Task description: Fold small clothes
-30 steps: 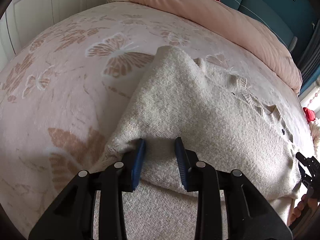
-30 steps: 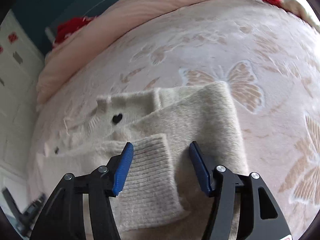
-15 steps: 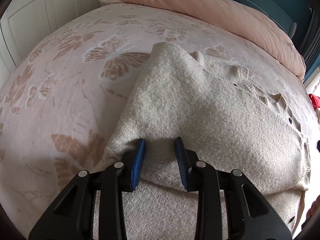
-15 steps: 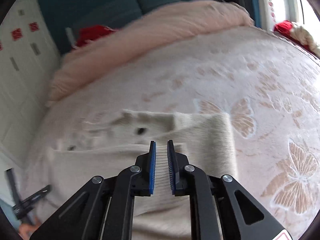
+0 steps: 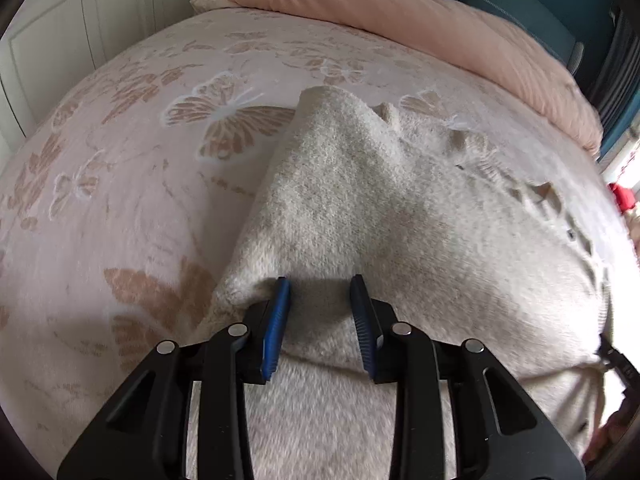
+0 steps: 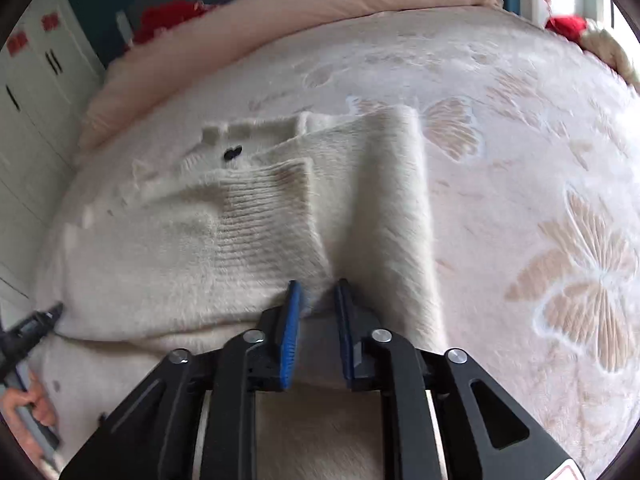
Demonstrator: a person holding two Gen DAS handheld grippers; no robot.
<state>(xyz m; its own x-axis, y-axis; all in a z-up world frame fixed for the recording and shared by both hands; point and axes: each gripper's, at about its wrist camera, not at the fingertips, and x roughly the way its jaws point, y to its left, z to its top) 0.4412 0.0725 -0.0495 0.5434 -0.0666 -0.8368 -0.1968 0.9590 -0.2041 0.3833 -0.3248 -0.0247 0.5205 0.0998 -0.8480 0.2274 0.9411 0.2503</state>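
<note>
Sweater point(image 5: 400, 216) is cream knit, spread on the bed point(image 5: 120, 200) over the butterfly-print pink blanket, partly folded. In our left wrist view it fills centre to 4 o'clock, with a folded edge running toward 12. Left tongs point(image 5: 320, 312) have their jaws a modest gap apart with a raised fold of sweater bunched between the blue pads; whether they pinch it we cannot tell.

In our right wrist view the sweater point(image 6: 248, 240) runs from 9 o'clock to centre, with the ribbed cuff point(image 6: 268, 208) of a sleeve lying on top and a dark button point(image 6: 233, 153) near 11. Right tongs point(image 6: 316, 312) are nearly together, clamped on a ridge of knit at the sleeve's edge. The other tool's tip and the hand point(image 6: 28, 404) holding it show at 8 o'clock, the tip against the sweater's edge.

Rolled pink duvet point(image 5: 420, 12) lies along the far side at 12 to 2 o'clock. White wardrobe doors point(image 5: 60, 20) sit at 10.
</note>
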